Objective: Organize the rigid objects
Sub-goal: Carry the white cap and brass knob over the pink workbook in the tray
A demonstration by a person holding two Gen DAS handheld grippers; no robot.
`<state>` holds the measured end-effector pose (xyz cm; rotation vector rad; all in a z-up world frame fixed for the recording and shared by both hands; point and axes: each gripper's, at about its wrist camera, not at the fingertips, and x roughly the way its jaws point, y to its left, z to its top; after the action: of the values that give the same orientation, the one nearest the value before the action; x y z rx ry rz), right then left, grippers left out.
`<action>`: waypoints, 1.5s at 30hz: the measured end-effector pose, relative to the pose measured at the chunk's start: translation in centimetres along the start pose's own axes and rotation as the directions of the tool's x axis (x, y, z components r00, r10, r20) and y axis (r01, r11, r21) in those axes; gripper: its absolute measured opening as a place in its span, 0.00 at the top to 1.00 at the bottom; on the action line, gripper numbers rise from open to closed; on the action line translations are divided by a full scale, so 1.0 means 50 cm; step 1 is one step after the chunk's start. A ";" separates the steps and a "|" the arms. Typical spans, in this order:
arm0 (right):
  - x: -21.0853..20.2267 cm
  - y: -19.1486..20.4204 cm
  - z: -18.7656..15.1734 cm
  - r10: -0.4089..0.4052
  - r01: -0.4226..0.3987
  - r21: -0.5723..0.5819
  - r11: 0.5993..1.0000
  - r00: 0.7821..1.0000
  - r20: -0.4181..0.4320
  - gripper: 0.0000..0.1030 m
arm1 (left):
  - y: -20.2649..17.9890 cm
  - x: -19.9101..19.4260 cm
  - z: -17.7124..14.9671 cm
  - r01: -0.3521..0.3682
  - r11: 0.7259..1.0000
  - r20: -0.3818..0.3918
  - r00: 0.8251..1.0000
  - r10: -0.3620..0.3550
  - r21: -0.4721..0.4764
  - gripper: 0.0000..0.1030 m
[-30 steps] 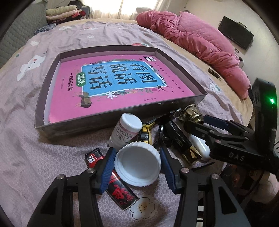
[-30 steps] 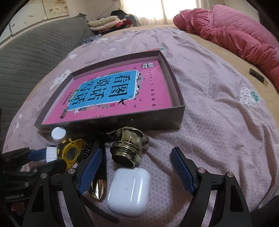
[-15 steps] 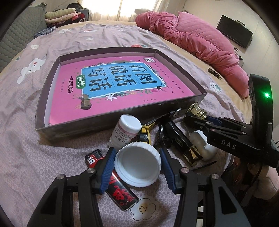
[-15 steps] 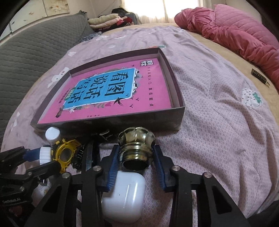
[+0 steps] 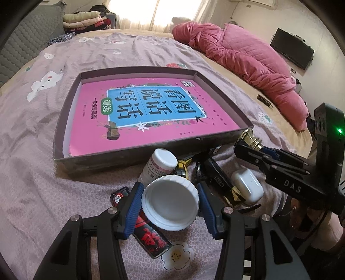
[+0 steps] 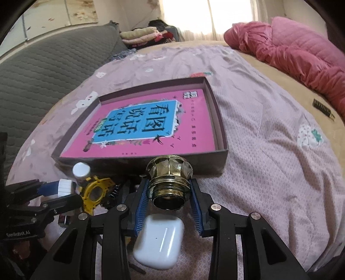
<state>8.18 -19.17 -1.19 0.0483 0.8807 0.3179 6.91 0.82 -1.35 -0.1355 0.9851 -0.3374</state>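
Observation:
My left gripper (image 5: 170, 202) is shut on a white screw lid (image 5: 170, 204), held above the bedspread with its hollow side facing the camera. My right gripper (image 6: 170, 193) is shut on a brass knob (image 6: 170, 178), lifted just clear of the bed in front of the box. The shallow dark box (image 5: 66, 120) holds a pink book (image 5: 151, 112); in the right wrist view the box (image 6: 222, 133) lies just beyond the knob. A white earbud case (image 6: 159, 243) lies under the right gripper. A small white pill bottle (image 5: 159, 163) and a red-and-black lighter (image 5: 151, 237) lie near the left gripper.
A yellow plastic piece (image 6: 94, 191) and dark small items (image 5: 217, 178) are heaped before the box. A pink quilt (image 5: 248, 58) lies at the bed's far right, with a small dark rectangular object (image 5: 265, 101) near it. Folded clothes (image 5: 86, 19) sit at the back.
The right gripper's jaws went from wide open around the brass knob to closed on it, then raised it slightly. The left gripper kept holding the white lid in place.

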 end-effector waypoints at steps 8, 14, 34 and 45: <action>-0.027 0.016 0.011 0.004 -0.001 -0.048 0.999 0.998 0.059 0.64 | 0.006 -0.025 0.011 0.003 1.000 0.058 0.998 -0.002 -0.019 0.50; -0.041 0.011 0.022 -0.007 0.011 -0.048 0.999 0.996 0.093 0.64 | 0.011 -0.048 0.020 -0.014 1.000 0.111 0.994 0.017 -0.024 0.50; -0.054 0.005 0.059 -0.011 0.018 -0.047 0.999 0.990 0.139 0.64 | 0.037 -0.068 0.057 -0.044 0.996 0.193 0.979 0.059 -0.079 0.50; -0.016 -0.020 0.086 -0.025 0.026 -0.005 1.000 0.994 0.106 0.64 | 0.082 -0.045 0.096 -0.106 0.984 0.209 0.969 0.135 -0.142 0.50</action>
<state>11.23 -19.97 1.97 0.0477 0.7749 0.2914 10.65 5.25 1.99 -0.2251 0.7932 -0.1425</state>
